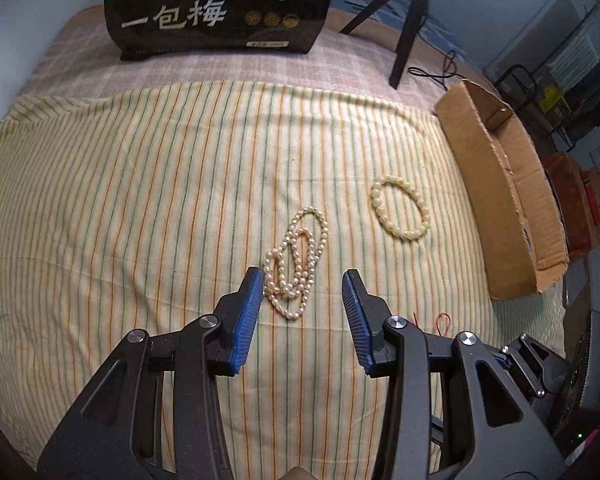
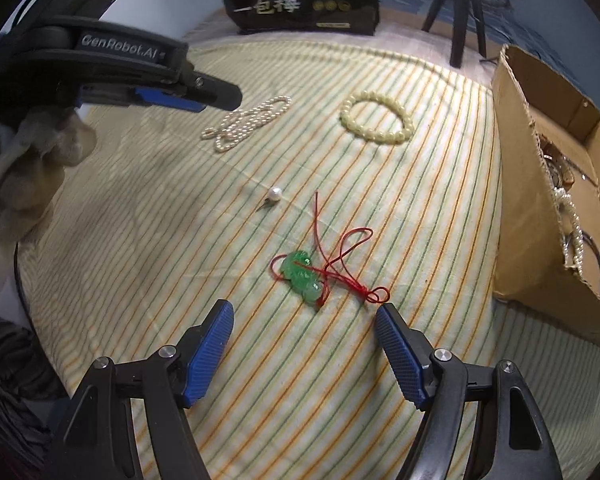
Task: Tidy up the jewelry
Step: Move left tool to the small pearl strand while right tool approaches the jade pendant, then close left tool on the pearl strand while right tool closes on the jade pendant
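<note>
Surface: striped cloth in yellow, green and orange covers the bed; a pink checked layer shows beyond its far edge.
Black bag: a bag with white Chinese lettering stands at the far edge; a black tripod stands to its right.
Cardboard box: sits at the right edge of the cloth with its top open; pearl strands and metal rings lie inside, partly hidden by the torn near wall.
Left tongs: spread wide, holding nothing, with the near end of the pearl necklace between the tips.
Right tongs: spread wide, empty, just short of the pendant.
Pearl necklace: doubled into loops, long axis running away from the left tongs and tilting slightly right.
Bead bracelet: a pale yellow ring lying flat between necklace and box.
Jade pendant: green, lying on a diagonal, tangled in a red cord that loops off to its right.
Loose pearl: alone mid-cloth, with a small dark stem; its detail is hard to make out.
</note>
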{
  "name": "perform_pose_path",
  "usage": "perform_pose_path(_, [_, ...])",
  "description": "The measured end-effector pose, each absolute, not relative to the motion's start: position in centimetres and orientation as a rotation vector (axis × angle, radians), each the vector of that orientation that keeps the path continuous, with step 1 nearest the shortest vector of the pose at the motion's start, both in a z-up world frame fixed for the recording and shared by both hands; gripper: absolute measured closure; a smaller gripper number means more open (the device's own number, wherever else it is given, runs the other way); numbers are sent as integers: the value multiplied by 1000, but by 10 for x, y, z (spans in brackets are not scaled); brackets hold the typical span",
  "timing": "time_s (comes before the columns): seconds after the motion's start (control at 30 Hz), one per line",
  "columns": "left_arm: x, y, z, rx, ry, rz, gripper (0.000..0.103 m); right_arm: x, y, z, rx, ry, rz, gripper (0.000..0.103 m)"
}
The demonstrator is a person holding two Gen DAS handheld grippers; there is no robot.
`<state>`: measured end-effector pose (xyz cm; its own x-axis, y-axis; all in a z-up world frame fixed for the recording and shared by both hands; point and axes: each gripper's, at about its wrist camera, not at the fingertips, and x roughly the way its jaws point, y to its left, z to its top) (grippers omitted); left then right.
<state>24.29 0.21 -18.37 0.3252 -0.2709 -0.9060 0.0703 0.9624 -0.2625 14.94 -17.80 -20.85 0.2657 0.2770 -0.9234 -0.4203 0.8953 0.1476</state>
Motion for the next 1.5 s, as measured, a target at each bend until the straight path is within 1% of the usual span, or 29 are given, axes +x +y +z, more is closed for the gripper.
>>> perform_pose_path(0.1, [249,2,-190,-183,1230,-210,62,153,-175,-210,-136,1216,454,27])
perform_pose_path(0.27, [256,-3,-198,-165,1247,-208,62,151,-167,-212,-192,1205,418,36])
perform_pose_path(0.6, [260,-17,-213,-50,1259,-168,62,149,-161,-212,-259,1180,404,45])
perform_pose_path(0.77, [260,-19,-219,-29,1261,-165,62,148,-158,-210,-287,1166,404,63])
perform_pose_path(0.87, [259,-22,-220,0,1256,-165,62,147,-158,-210,-291,1163,408,67])
perform_pose_path(0.93, [261,-23,-221,28,1251,-171,64,147,-157,-210,-289,1162,411,71])
perform_pose_path(1.0, [261,-25,-221,55,1244,-172,78,147,-157,-210,-290,1160,415,75])
perform_pose_path(1.03, [261,-25,-221,57,1242,-171,81,147,-157,-209,-290,1160,417,79])
perform_pose_path(1.07, [262,-24,-221,52,1243,-172,87,147,-157,-209,-288,1160,419,82])
perform_pose_path(1.1, [263,-24,-222,47,1243,-173,90,147,-157,-209,-286,1159,419,84])
perform_pose_path(1.17, [264,-24,-222,45,1241,-172,91,147,-158,-209,-282,1158,417,90])
perform_pose_path(1.23, [264,-25,-223,45,1238,-172,93,148,-159,-208,-273,1158,418,91])
perform_pose_path(1.27, [264,-24,-222,46,1237,-173,98,147,-159,-207,-270,1158,419,91])
perform_pose_path(1.5, [253,-17,-213,29,1222,-176,98,149,-162,-203,-249,1151,425,91])
